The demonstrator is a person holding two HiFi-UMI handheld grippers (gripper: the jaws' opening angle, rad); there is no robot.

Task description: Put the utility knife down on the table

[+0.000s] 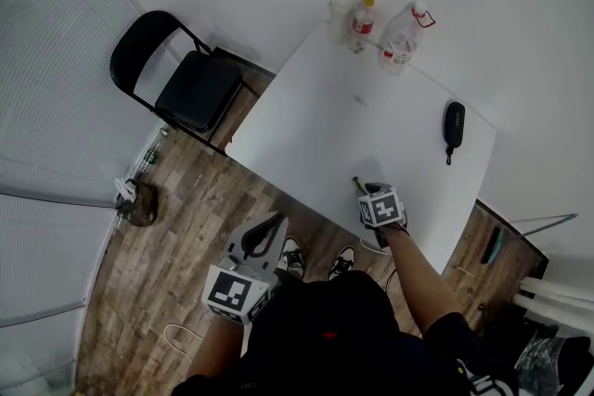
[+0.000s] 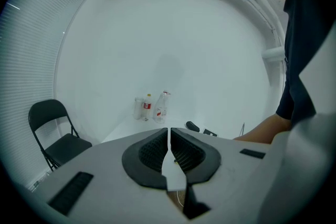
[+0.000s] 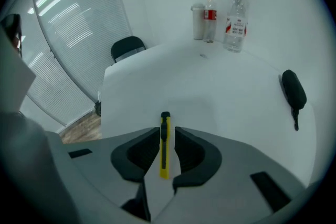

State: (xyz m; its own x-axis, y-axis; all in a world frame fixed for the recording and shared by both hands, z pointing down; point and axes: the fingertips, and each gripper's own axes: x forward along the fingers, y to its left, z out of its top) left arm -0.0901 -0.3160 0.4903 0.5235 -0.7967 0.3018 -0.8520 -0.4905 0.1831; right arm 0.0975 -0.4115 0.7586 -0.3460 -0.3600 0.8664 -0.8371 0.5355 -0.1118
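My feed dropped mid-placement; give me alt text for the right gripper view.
A yellow utility knife sits lengthwise between the right gripper's parted fingers, a gap beside it, over the white table; bottles and a black case sit beyond.

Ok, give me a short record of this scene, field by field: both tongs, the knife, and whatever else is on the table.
left tongs: shut, empty, off the table's near side
right tongs: over the table, knife between them; slim gap on one side, grip unclear
utility knife: yellow, lying along the tongs
table: white
far edge: small bottle, large bottle, white cup
right side: black case
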